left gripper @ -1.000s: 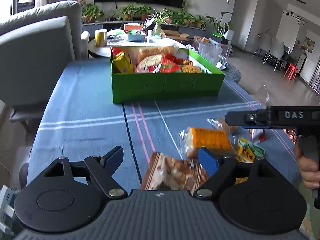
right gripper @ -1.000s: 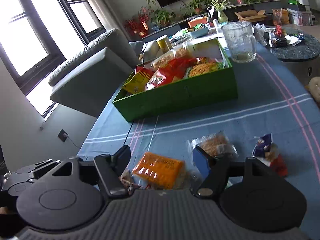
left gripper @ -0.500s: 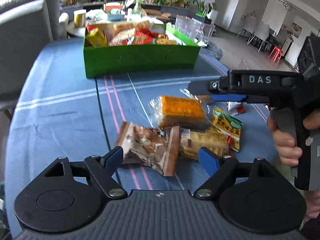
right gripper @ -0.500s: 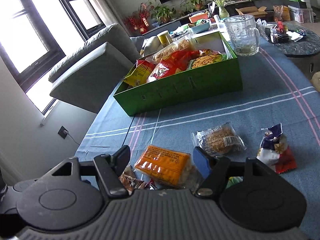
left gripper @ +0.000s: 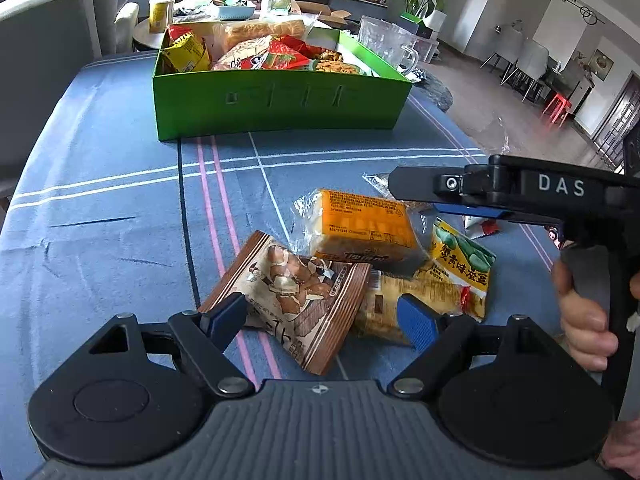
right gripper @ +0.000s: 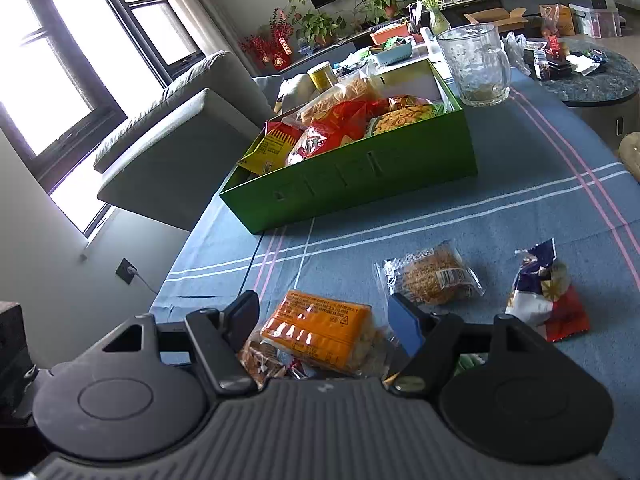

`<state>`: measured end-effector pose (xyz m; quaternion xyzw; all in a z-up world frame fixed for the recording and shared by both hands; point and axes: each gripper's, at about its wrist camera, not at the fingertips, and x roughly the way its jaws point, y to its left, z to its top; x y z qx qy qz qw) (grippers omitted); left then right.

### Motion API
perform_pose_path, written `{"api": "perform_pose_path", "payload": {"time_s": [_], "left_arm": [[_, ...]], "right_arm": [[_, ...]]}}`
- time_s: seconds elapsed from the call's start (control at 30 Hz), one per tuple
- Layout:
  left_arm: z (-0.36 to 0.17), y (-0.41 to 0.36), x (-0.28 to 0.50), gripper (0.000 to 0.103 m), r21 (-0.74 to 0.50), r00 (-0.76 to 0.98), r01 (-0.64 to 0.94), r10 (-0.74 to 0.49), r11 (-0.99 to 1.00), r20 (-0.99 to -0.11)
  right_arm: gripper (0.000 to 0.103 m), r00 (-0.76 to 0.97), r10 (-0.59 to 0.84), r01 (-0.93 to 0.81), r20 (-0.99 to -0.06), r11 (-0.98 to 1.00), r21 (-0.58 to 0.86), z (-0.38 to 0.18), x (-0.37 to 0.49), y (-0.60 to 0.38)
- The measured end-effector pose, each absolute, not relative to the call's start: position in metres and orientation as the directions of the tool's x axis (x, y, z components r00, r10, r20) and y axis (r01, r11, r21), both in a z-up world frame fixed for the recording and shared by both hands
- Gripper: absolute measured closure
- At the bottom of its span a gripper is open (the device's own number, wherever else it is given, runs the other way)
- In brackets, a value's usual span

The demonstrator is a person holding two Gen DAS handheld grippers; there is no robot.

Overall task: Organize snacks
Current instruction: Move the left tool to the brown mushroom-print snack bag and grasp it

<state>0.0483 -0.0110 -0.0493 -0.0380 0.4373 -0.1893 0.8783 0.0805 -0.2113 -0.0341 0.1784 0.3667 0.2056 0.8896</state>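
Note:
A green box (left gripper: 280,110) (right gripper: 360,176) full of snack packs stands at the far side of the blue tablecloth. Loose packs lie in a heap near me: a brown pack (left gripper: 296,296), an orange pack (left gripper: 364,228) (right gripper: 320,332), a yellow-green pack (left gripper: 464,264) and a tan pack (left gripper: 416,296). My left gripper (left gripper: 324,318) is open, its fingers on either side of the brown pack. My right gripper (right gripper: 324,316) is open over the orange pack; it also shows in the left wrist view (left gripper: 480,192).
A clear-wrapped cake (right gripper: 432,276) and a blue-red-white pack (right gripper: 544,300) lie to the right of the heap. A glass mug (right gripper: 476,64) stands behind the box. A grey sofa (right gripper: 168,140) is on the left and a round side table (right gripper: 588,80) on the right.
My left gripper has come down and closer to the heap, now around the brown pack. My right gripper has moved slightly lower over the orange pack. Both stay open.

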Motion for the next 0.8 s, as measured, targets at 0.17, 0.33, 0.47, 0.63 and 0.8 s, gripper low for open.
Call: {"api": "perform_pose_path", "payload": {"time_s": [0.17,0.33,0.47,0.63,0.8], "left_arm": [[-0.048,-0.010,0.056,0.022,-0.238,0.552,0.283,-0.361,0.929,-0.752],[-0.047,-0.011,0.065,0.022,-0.215,0.575,0.262,-0.332,0.941,-0.748],[-0.047,-0.017,0.072,0.022,-0.209,0.581,0.264,-0.328,0.942,-0.745],[-0.047,-0.031,0.077,0.022,-0.197,0.578,0.291,-0.336,0.936,-0.744],[-0.045,-0.036,0.070,0.022,-0.140,0.594,0.270,-0.279,0.953,-0.754]], "right_arm": [[0.038,0.649,0.494,-0.225,-0.578,0.851,0.475,-0.035,0.081,-0.214],[0.038,0.650,0.493,-0.214,-0.578,0.849,0.483,-0.037,0.081,-0.216],[0.038,0.656,0.489,-0.196,-0.575,0.846,0.495,-0.038,0.082,-0.218],[0.038,0.664,0.484,-0.180,-0.570,0.844,0.505,-0.039,0.082,-0.222],[0.038,0.672,0.480,-0.166,-0.563,0.839,0.517,-0.039,0.082,-0.228]]}}
